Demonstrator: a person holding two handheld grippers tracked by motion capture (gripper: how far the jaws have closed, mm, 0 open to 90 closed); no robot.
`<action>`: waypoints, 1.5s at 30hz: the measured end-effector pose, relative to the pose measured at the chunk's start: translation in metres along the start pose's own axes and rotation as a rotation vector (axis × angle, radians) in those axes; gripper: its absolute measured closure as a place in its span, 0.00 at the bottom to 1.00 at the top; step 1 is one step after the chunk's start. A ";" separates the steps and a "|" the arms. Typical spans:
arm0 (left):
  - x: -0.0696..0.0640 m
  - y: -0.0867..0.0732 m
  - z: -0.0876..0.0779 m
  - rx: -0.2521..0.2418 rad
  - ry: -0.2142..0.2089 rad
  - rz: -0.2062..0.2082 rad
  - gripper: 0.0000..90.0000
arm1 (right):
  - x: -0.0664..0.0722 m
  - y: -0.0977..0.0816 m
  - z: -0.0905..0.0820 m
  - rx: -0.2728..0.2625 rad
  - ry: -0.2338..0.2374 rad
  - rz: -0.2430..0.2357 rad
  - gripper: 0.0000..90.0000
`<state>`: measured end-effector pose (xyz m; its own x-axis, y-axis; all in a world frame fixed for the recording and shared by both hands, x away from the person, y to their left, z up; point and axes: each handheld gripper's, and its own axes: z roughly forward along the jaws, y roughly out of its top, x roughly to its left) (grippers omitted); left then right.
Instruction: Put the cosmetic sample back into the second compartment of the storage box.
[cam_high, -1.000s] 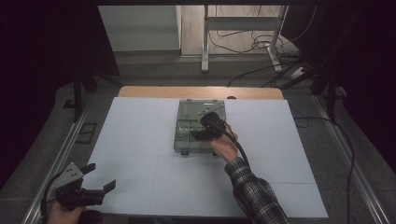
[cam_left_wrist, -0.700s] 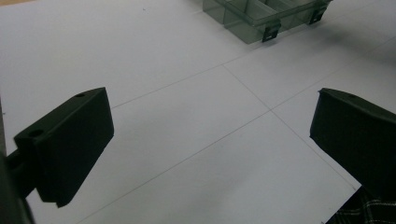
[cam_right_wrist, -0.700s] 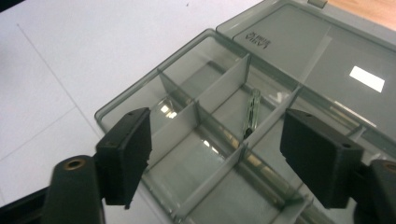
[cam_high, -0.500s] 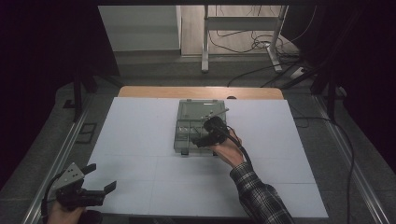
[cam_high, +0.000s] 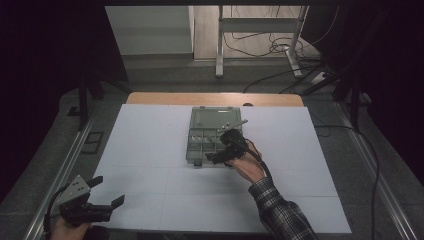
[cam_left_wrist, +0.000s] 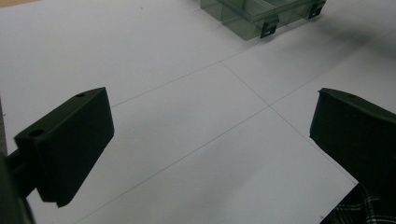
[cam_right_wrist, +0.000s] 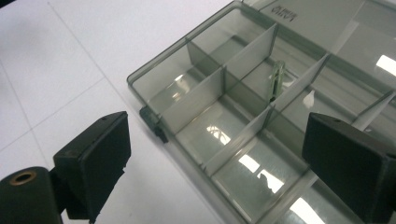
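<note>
Counter (cam_high: 150, 150) covered by a white sheet marked with thin grid lines, seen from above in a dim room. A smoky, see-through organizer box (cam_high: 212, 135) sits near the middle of the sheet, toward its far edge, with its lid laid open on the far side. Inner walls split the box into small compartments.

The right gripper (cam_high: 220, 156) hovers at the box's near right corner, held by the person's right hand (cam_high: 247, 167), whose checked sleeve (cam_high: 280, 215) reaches back toward the near edge of the counter. In the right gripper view, its two black fingers (cam_right_wrist: 95, 154) stand wide apart with nothing between them, and the box (cam_right_wrist: 243, 121) lies just beyond them. A small pale green piece (cam_right_wrist: 277, 77) stands upright against a divider in one of the middle compartments; what it is cannot be made out. A dark latch (cam_right_wrist: 156, 126) juts from the box's near wall.

The left gripper (cam_high: 107, 192) is well away from the box, at the near left corner of the sheet, held low by the person's left hand (cam_high: 65, 230), with a grey three-cornered plate (cam_high: 75, 187) on top. In the left gripper view, its fingers (cam_left_wrist: 70, 140) are also spread wide and hold nothing, with bare white sheet beneath them and the box's front edge (cam_left_wrist: 261, 18) far off at the top of that view.
</note>
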<state>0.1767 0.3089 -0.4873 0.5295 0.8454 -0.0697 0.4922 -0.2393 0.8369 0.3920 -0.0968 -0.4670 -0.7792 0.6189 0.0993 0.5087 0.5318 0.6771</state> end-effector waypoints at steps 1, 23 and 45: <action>0.000 0.000 0.000 -0.001 0.000 -0.001 0.00 | 0.001 -0.001 -0.001 0.000 -0.003 -0.002 0.09; 0.000 -0.001 -0.001 -0.008 -0.001 -0.001 0.00 | 0.009 -0.018 -0.030 -0.014 -0.012 -0.005 0.04; 0.000 -0.001 -0.001 -0.008 0.000 -0.005 0.00 | 0.016 -0.053 -0.059 -0.047 -0.045 -0.020 0.02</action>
<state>0.1754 0.3098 -0.4871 0.5273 0.8464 -0.0742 0.4893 -0.2311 0.8409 0.3308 -0.1493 -0.4580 -0.7709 0.6347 0.0533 0.4748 0.5168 0.7124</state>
